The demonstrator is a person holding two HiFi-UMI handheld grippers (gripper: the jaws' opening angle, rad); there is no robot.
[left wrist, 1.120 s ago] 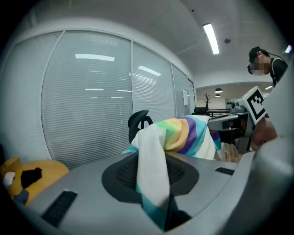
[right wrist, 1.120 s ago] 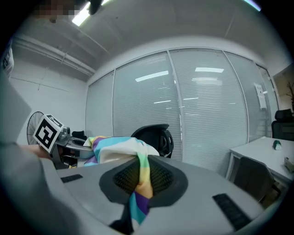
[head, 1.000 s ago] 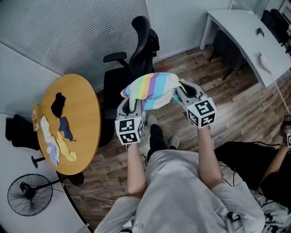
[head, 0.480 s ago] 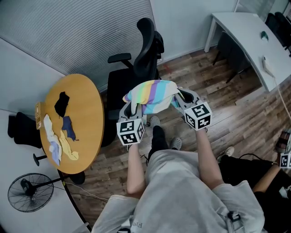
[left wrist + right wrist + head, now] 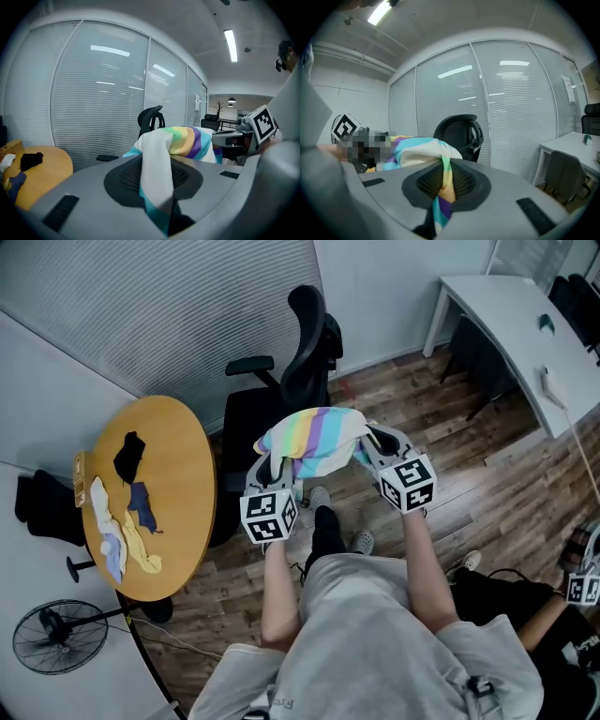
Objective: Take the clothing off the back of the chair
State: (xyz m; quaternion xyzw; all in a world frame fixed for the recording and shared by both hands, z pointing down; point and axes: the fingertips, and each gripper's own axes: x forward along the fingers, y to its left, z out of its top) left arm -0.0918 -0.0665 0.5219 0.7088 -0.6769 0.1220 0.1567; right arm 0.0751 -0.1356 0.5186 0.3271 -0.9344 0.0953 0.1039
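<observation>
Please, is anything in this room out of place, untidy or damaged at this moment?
Nothing looks damaged or spilled. The only untidy spot is the round table, where several small garments lie crumpled and scattered. The striped garment is held in the air in front of the chair, clamped by the left gripper and the right gripper.

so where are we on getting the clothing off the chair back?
Done: the striped garment is off the office chair, whose backrest looks bare. In hand: left gripper and right gripper are each shut on it, holding it between them, clear of the chair. Left: probably only setting it down, perhaps on the round table with other clothes.
</observation>
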